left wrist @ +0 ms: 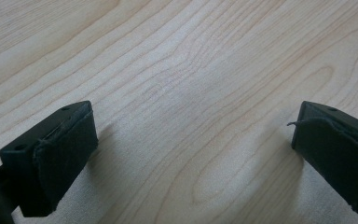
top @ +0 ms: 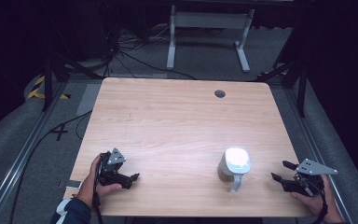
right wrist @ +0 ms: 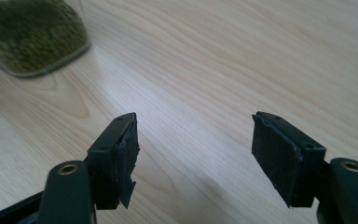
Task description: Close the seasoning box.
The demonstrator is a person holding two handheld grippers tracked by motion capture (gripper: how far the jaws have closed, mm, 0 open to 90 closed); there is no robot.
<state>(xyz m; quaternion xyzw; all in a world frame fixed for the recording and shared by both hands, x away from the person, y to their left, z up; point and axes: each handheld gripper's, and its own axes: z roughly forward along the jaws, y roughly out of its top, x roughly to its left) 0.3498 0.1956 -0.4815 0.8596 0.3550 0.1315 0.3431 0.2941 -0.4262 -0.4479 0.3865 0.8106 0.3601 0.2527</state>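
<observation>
You are holding both the left gripper [top: 127,179] and right gripper [top: 282,171] wide open and empty, flanking the bean-filled clear container [top: 233,166]; likely heavy, slippery—grasp its body.

The desk [top: 168,121] is pale wood with a smooth, faintly sheened finish and flowing grain, plain in both gripper views. The jaws of the left gripper [left wrist: 191,158] and right gripper [right wrist: 193,158] look like matt black plastic faced with rough, frayed dark padding. At the upper left of the right gripper view, a clear glossy jar [right wrist: 32,37] holds grainy green contents.
</observation>
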